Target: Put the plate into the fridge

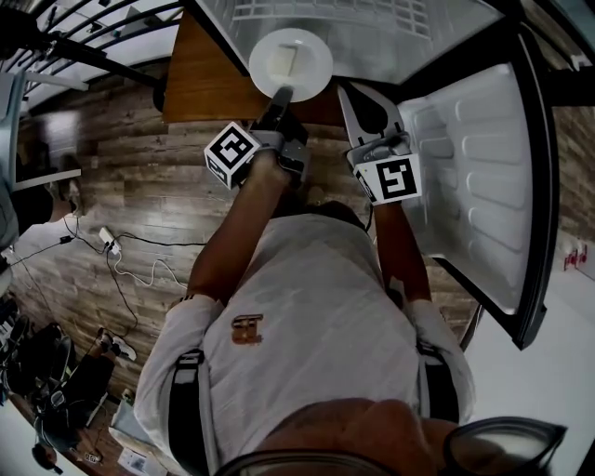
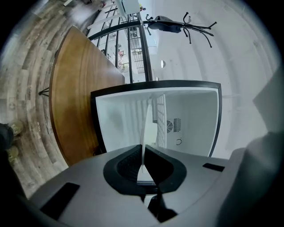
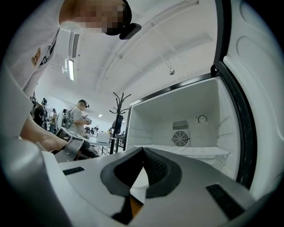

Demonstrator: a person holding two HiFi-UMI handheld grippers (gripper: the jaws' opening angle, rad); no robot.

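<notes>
A round white plate [image 1: 291, 61] hangs in front of the open fridge [image 1: 372, 28], and my left gripper [image 1: 282, 94] is shut on its near rim. In the left gripper view the plate [image 2: 146, 126] shows edge-on as a thin upright white line pinched between the jaws of the left gripper [image 2: 143, 151], with the white fridge interior [image 2: 191, 115] straight behind it. My right gripper [image 1: 351, 98] is just right of the plate, beside the fridge door. In its own view the right gripper [image 3: 143, 150] is shut with nothing in it, facing the fridge shelf [image 3: 191, 151].
The fridge door [image 1: 483, 177] stands swung open at the right. A brown wooden tabletop [image 1: 209, 79] sits left of the fridge, with a black railing [image 2: 133, 48] beyond it. Cables [image 1: 130, 256] lie on the wood floor at the left. A black coat stand [image 2: 186, 22] is behind the fridge.
</notes>
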